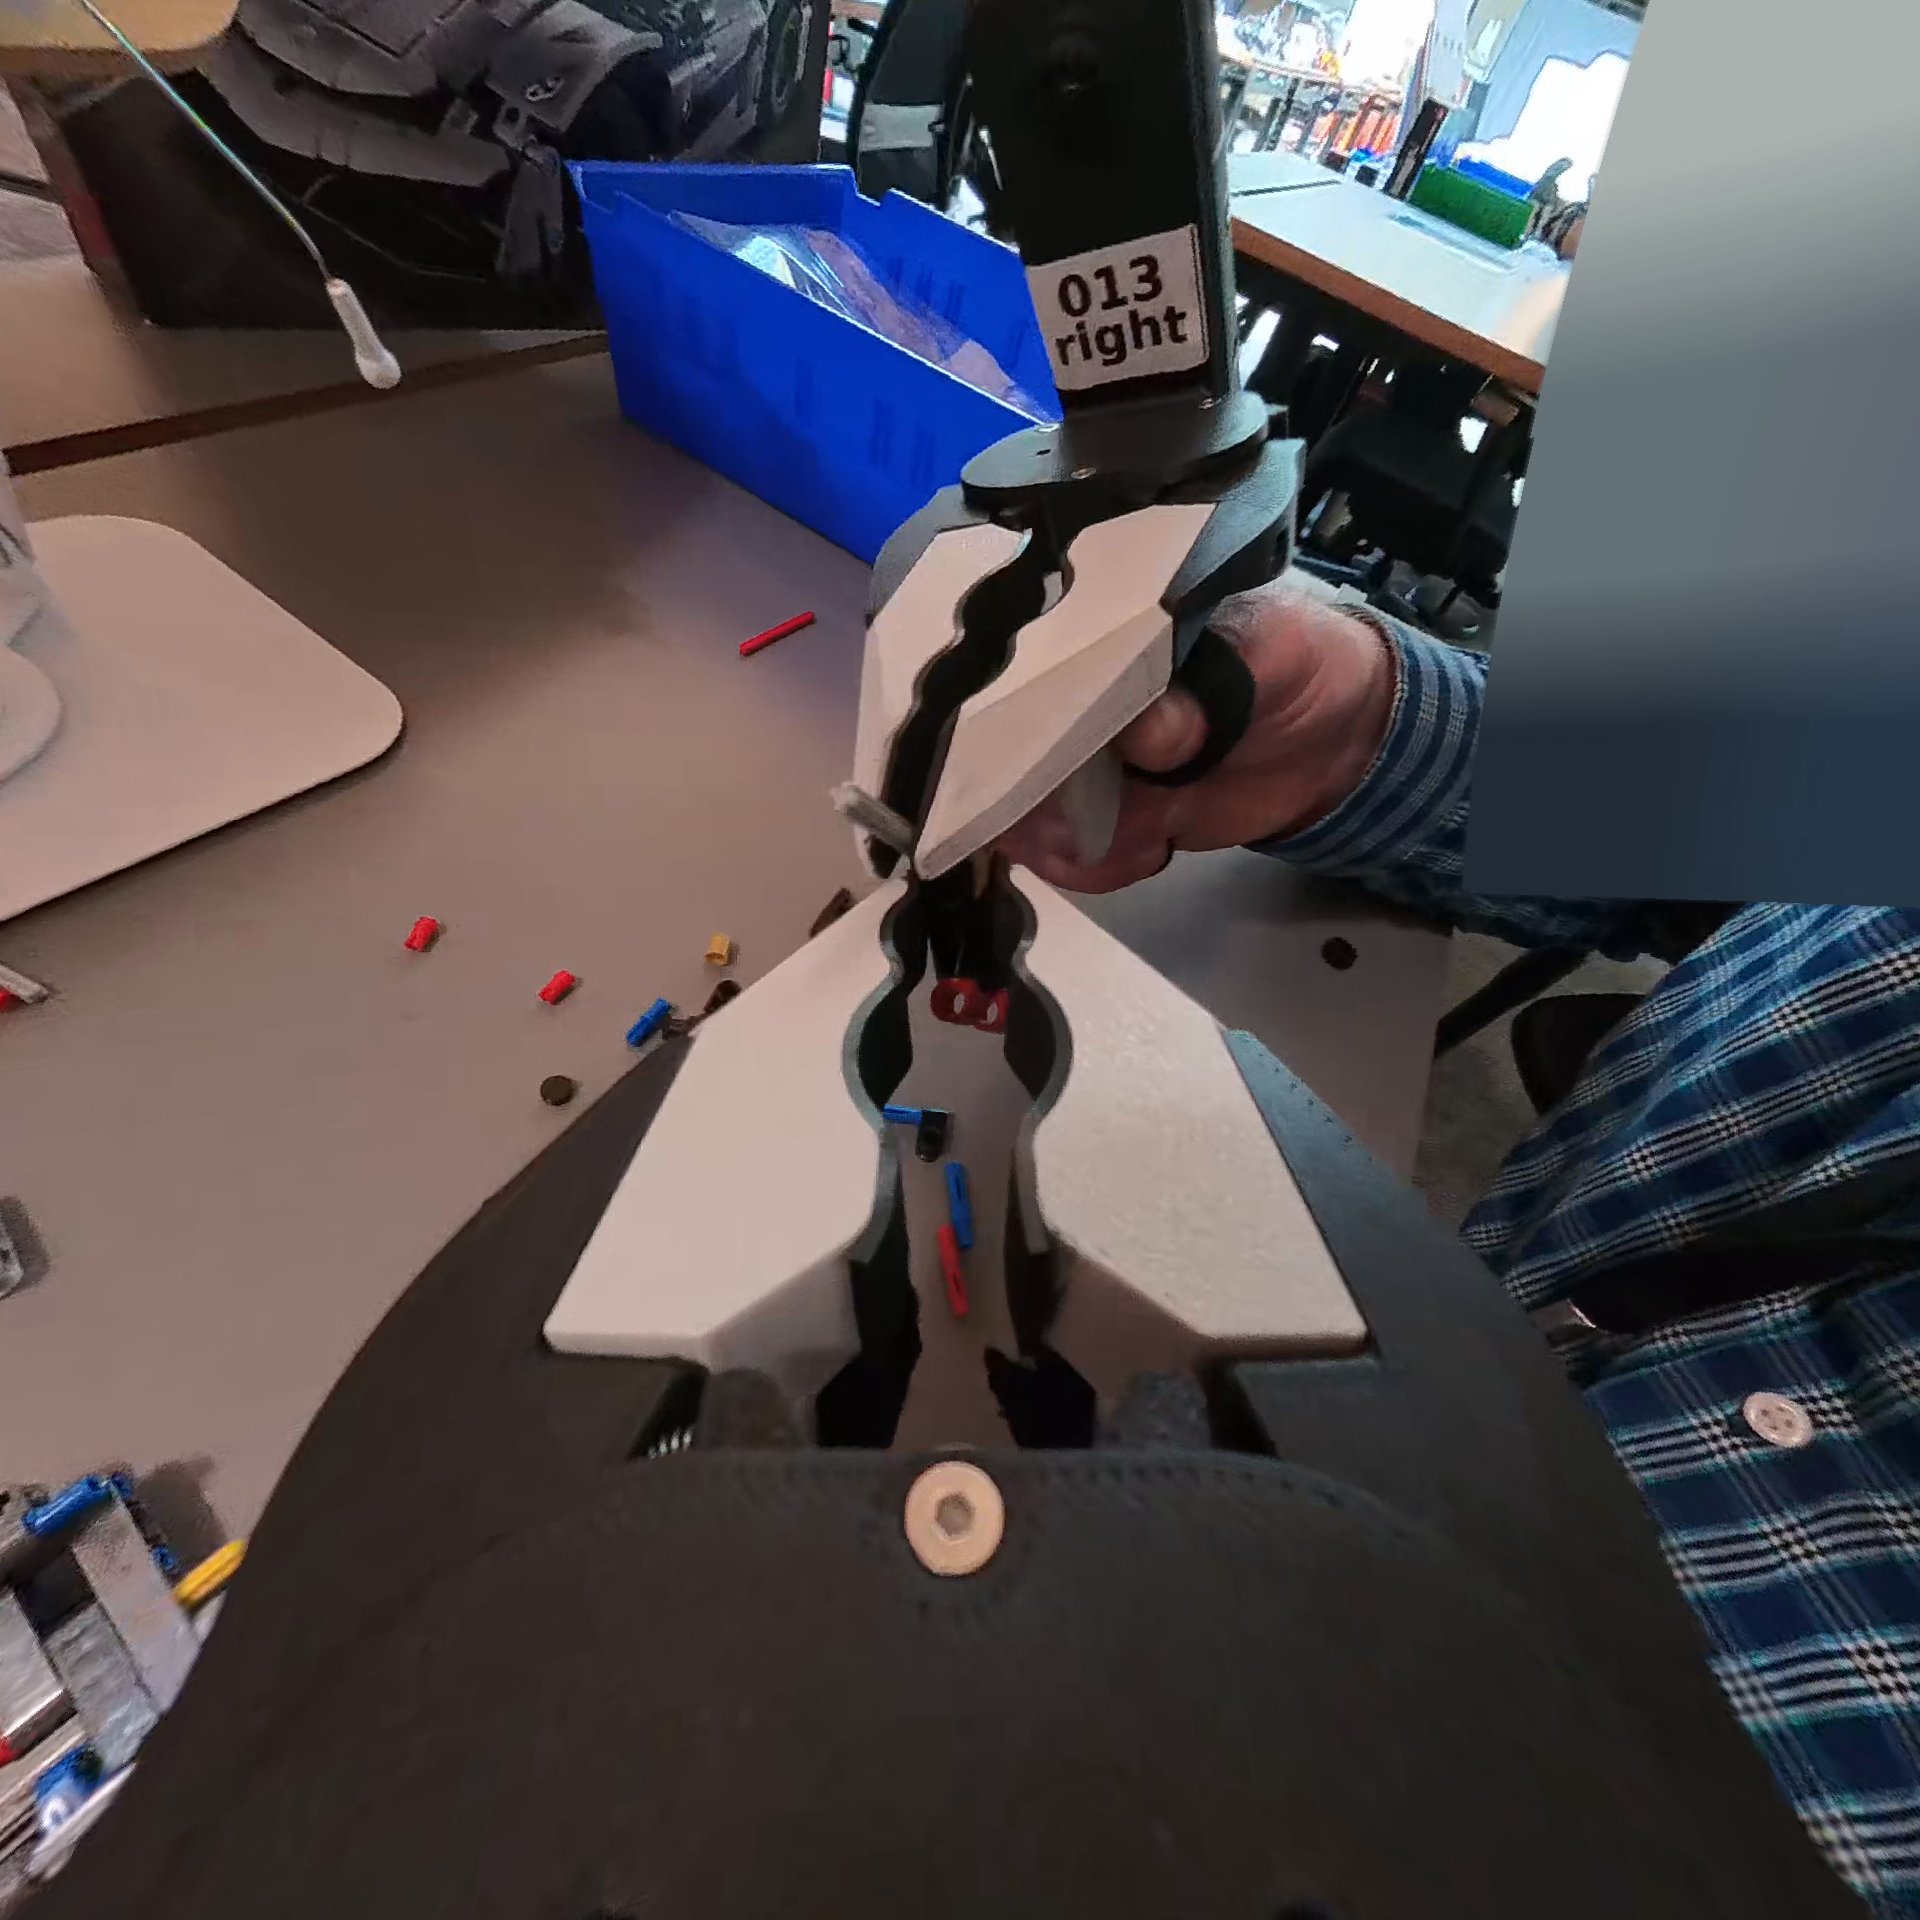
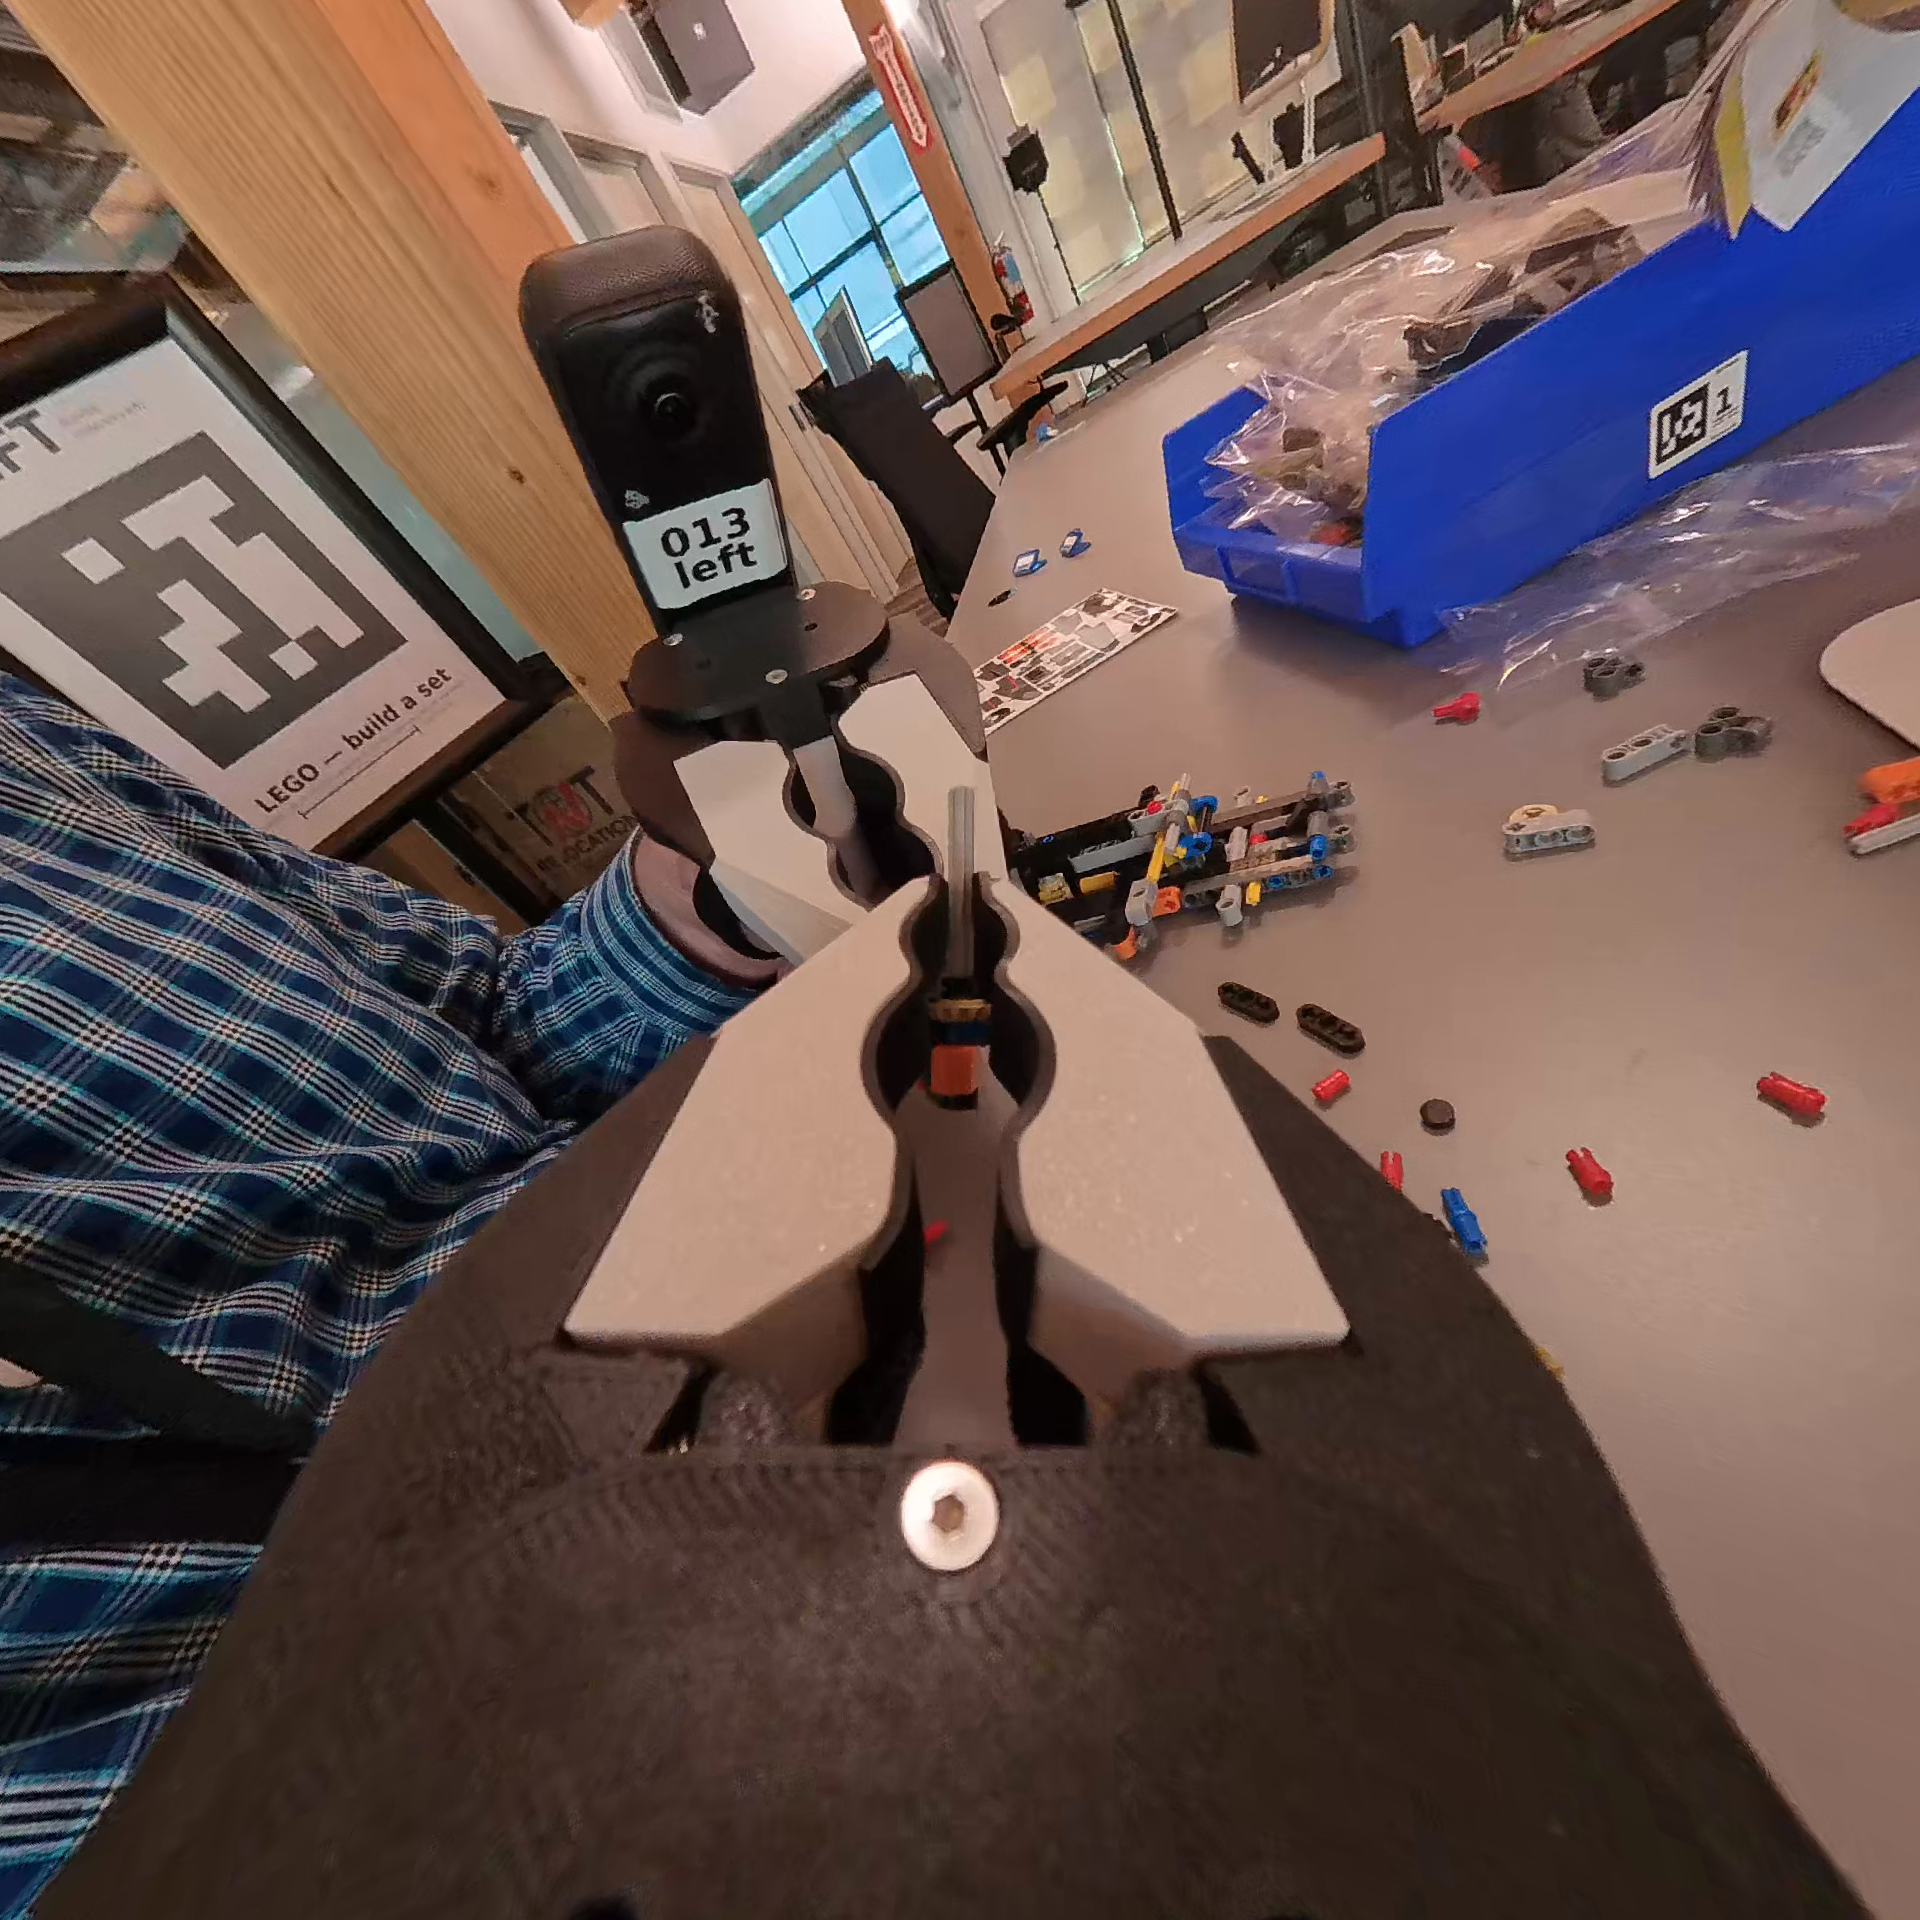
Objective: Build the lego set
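Gripping grey axle point(image 2: 961, 883), R claw point(image 2: 958, 902).

We see a bright blue plastic bin point(image 2: 1507, 499), red and blue pegs point(image 2: 1588, 1172) on our grey tabletop point(image 2: 1558, 1455), and a blue-and-white checked sleeve point(image 2: 260, 987) at left.

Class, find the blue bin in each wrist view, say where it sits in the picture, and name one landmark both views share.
Left wrist view: the blue bin sits upper centre, on the table behind the right claw.
Right wrist view: the blue bin sits upper right, with clear plastic bags inside.
Shared landmark: the grey table scattered with small red and blue pins.
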A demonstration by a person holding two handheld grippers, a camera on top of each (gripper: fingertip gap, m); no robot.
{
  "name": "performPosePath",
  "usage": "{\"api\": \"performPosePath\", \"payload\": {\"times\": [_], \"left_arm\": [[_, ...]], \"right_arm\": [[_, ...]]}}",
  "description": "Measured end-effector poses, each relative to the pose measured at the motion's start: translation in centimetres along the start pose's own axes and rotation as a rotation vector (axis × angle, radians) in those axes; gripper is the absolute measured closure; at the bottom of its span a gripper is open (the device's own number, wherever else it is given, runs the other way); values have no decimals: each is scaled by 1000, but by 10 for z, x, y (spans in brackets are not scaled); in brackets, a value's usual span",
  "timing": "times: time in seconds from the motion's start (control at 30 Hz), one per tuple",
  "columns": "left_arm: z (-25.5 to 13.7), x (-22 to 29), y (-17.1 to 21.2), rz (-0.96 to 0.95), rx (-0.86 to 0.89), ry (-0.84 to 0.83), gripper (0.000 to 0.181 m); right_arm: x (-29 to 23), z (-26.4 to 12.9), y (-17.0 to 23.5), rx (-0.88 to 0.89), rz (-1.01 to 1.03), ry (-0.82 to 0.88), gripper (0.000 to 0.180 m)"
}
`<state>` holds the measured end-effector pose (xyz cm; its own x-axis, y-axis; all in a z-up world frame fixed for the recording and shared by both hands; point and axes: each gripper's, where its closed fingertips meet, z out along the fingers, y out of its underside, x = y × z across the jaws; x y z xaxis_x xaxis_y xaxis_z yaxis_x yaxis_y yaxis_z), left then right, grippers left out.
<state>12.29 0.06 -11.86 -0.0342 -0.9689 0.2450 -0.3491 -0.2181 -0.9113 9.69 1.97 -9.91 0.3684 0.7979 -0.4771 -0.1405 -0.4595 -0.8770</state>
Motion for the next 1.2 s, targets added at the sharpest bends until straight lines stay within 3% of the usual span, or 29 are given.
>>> {"api": "performPosePath", "payload": {"times": [0.1,0.3,0.4,0.53,0.77,0.87,1.0,1.2], "left_arm": [[2,0,1,-25,21,4,171],[-14,-5,-25,-221,257,103,171],[-19,-3,-37,-261,366,153,171],[-21,-3,-45,-284,445,171,171],[-19,-4,-49,-300,527,148,172],[-17,-3,-52,-326,581,163,172],[-15,-3,-52,-338,606,161,171],[-19,-3,-53,-188,545,5,150]], "right_arm": [[2,-2,2,-23,-33,24,178],[6,-25,-5,-32,-127,84,153],[-2,-20,-3,-40,-122,57,156],[-13,-13,-7,-4,-166,37,176],[-14,-12,-12,43,-75,17,160],[-11,-9,-15,83,-63,48,171],[-9,-12,-16,89,-68,61,173],[-4,-22,-13,-27,-233,183,176]]}}
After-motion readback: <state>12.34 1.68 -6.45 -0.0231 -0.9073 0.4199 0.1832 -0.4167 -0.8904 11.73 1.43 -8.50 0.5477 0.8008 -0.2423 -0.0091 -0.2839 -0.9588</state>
